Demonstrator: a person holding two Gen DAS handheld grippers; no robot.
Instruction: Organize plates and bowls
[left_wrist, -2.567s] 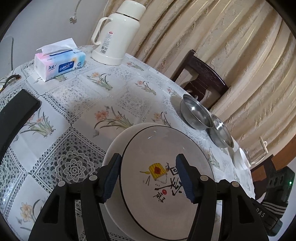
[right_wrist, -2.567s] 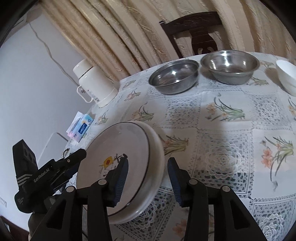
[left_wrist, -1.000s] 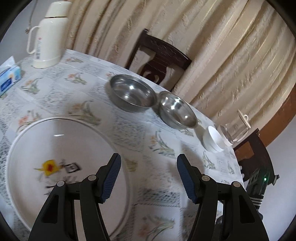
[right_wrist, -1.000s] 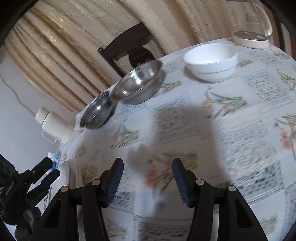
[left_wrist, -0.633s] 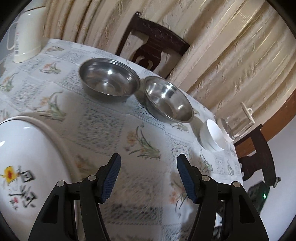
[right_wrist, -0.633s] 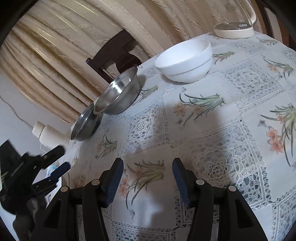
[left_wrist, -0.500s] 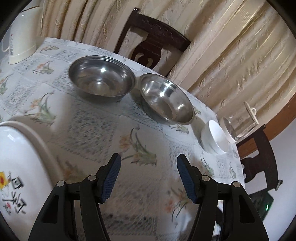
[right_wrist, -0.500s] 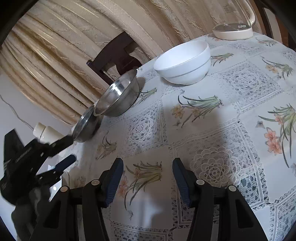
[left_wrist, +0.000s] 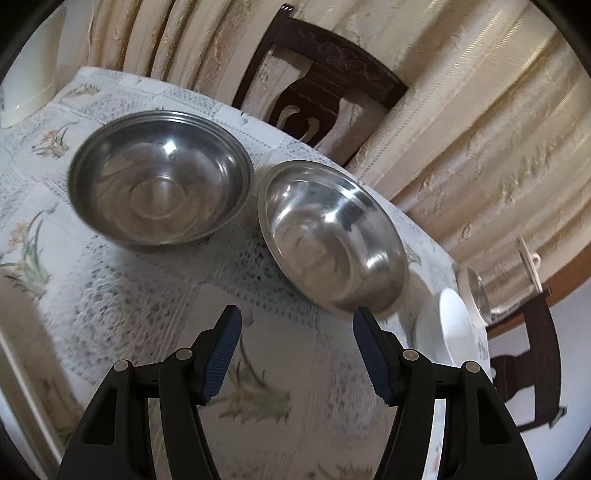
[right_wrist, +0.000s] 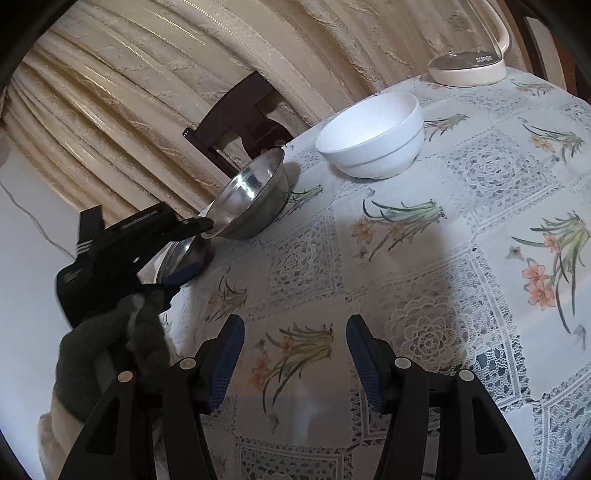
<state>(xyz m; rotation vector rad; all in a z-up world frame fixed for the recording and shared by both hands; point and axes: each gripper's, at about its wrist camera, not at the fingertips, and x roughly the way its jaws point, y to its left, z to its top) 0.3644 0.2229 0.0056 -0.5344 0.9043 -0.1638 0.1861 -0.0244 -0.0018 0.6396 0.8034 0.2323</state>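
Two steel bowls stand side by side on the flowered tablecloth: the left steel bowl (left_wrist: 159, 192) and the right steel bowl (left_wrist: 332, 236). A white bowl (left_wrist: 454, 328) sits further right. My left gripper (left_wrist: 297, 317) is open and empty, just short of the right steel bowl's near rim. From the right wrist view, the left gripper (right_wrist: 190, 249) reaches in beside the right steel bowl (right_wrist: 251, 199), and partly hides the left steel bowl (right_wrist: 181, 254). My right gripper (right_wrist: 293, 325) is open over bare cloth, well short of the white bowl (right_wrist: 373, 136).
A dark wooden chair (left_wrist: 317, 92) stands behind the table against cream curtains. A glass kettle (right_wrist: 469, 55) sits at the far table edge past the white bowl. A white thermos (left_wrist: 26, 92) is at the far left. A gloved hand (right_wrist: 107, 339) holds the left gripper.
Both grippers left the stacked plates and swung right. The left one closed in on the steel bowls; the right one neared the white bowl. Both stayed open.
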